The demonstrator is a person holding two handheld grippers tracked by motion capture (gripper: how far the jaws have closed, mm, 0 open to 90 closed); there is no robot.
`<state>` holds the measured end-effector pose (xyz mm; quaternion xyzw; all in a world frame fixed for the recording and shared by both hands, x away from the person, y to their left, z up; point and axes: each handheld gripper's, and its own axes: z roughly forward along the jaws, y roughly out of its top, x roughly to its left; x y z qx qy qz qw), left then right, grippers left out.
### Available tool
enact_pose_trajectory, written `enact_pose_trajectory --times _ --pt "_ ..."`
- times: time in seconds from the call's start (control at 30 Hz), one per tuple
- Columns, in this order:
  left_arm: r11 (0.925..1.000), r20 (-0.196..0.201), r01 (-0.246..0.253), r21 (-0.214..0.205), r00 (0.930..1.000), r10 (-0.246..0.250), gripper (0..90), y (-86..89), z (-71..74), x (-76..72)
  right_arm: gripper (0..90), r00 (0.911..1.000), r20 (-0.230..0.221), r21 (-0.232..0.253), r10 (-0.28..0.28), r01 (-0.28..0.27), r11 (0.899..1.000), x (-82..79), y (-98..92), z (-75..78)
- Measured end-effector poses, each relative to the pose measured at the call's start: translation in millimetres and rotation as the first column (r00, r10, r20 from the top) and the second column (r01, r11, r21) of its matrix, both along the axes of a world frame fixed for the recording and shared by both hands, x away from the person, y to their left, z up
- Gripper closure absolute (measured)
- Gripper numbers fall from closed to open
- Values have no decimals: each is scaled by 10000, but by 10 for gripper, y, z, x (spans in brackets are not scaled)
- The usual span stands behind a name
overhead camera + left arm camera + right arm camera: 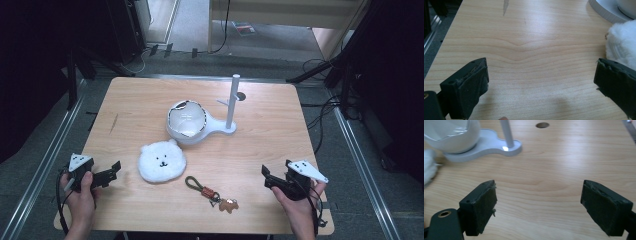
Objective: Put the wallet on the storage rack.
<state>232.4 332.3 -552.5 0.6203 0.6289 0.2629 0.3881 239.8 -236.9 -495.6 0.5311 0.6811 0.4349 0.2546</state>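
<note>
Left gripper (114, 169) rests near the worktop's front-left corner, right gripper (265, 176) near its front-right corner, both with jaws spread, grasping nothing. A plush (161, 161), keychain (212, 193) and white stand (200, 122) lie mid-worktop (135, 100)

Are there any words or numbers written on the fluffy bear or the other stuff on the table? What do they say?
No words or numbers can be read anywhere.
The white plush bear face has only stitched eyes and a mouth, no letters.
The keychain charm is too small to show any writing.
The white bowl and its stand look plain.
The paper on the floor is too blurred to read.
</note>
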Motion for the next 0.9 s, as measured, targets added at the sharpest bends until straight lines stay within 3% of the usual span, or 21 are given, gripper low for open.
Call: enact_pose_trajectory --times 0.23,0.27,0.33,0.37,0.47,0.7,0.9 --pt "10000 -9 11 1 10000 -11 4 1 0 1 139 9951 -248 115 962 -960 9953 26 350 93" --pt "10000 -5 10 -8 10000 -10 4 2 0 1 140 9907 -352 215 1313 -1307 9912 48 482 108" --pt "10000 3 2 -42 10000 -2 4 3 0 0 139 9880 -423 251 1482 -1473 9888 62 548 113" --pt "10000 8 7 -52 10000 -7 4 5 0 -1 139 9817 -534 349 1830 -1813 9828 90 679 110" --pt "10000 15 -14 -56 10000 15 4 4 1 -4 138 9713 -905 279 2201 -2184 9755 144 865 81" --pt "9999 46 -48 -93 10000 48 4 7 -1 -3 141 9569 -1195 148 2647 -2648 9642 209 1202 14" --pt "9999 44 -43 -101 10000 43 4 8 -1 -4 146 9465 -1338 351 2938 -2918 9558 267 1419 6"
